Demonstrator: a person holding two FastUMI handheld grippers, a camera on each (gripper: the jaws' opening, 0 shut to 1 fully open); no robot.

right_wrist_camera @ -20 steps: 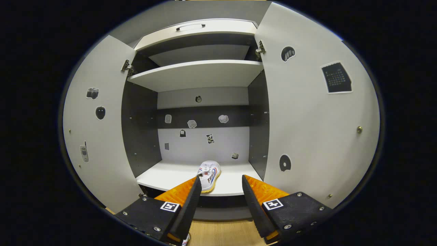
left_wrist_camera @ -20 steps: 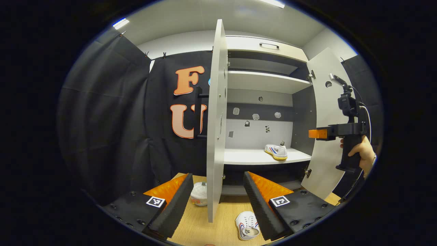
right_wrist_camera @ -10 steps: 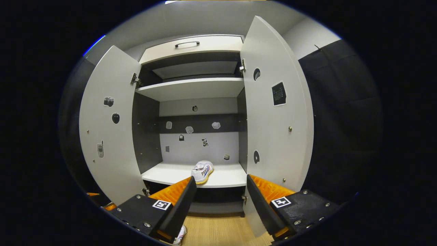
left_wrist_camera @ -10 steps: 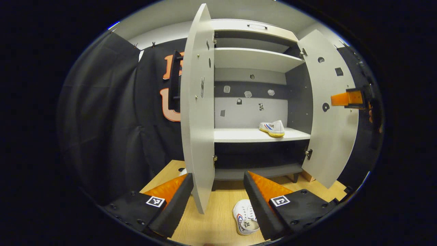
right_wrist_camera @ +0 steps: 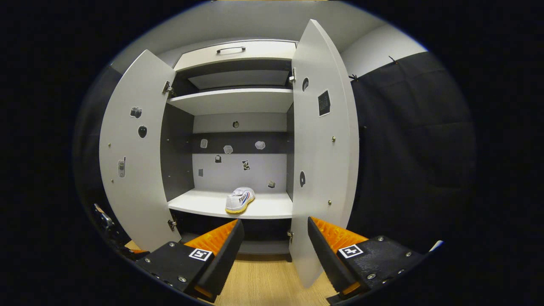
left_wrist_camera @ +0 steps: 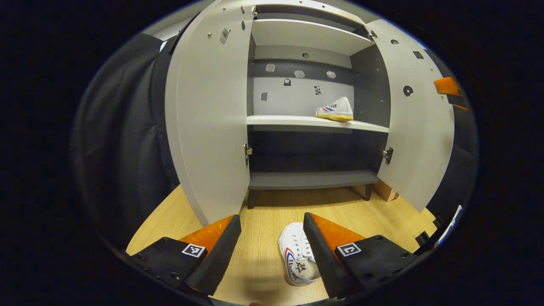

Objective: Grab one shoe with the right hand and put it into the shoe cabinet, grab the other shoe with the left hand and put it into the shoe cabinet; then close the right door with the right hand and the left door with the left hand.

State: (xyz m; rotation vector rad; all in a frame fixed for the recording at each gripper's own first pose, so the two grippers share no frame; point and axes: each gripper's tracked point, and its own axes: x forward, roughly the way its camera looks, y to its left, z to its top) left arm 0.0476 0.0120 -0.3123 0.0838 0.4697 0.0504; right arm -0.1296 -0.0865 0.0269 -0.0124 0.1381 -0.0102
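Left gripper view: left gripper [left_wrist_camera: 272,238] jaws wide, nothing held, tilted down at the wood floor [left_wrist_camera: 263,212]. Second shoe [left_wrist_camera: 298,256] lies on the floor just ahead, between the jaws and tucked against the right finger, opening up, toe away from the camera; looks like a lineup for the left-hand pick, jaws not yet closed around it. Beyond the jaws, shoe cabinet [left_wrist_camera: 312,178] stands open. Left door [left_wrist_camera: 210,123] swings out ahead-left of the jaws, right door [left_wrist_camera: 418,127] ahead-right, both kept wide so the shelf stays reachable. First shoe [left_wrist_camera: 335,110] sits on the white middle shelf [left_wrist_camera: 289,120], far ahead and up, toward the right side, so that half reads as done. Part of the other gripper shows at the far right edge, well apart. Dark lower shelf sits bare, cabinet on short legs; black cloth wall off to the left. Right gripper view: right gripper [right_wrist_camera: 274,250] jaws wide, empty, held back from the cabinet, probably parked clear while the left side works. First shoe [right_wrist_camera: 240,199] straight ahead above the jaws on the middle shelf [right_wrist_camera: 204,206], near its front edge, toe angled right. Right door [right_wrist_camera: 323,170] edge-on just ahead of the right finger, apart from it; left door [right_wrist_camera: 136,157] ahead-left. Small stickers on doors and back panel, a handled drawer at the top. Floor [right_wrist_camera: 267,284] below the jaws, black cloth to the right, grey room wall above.
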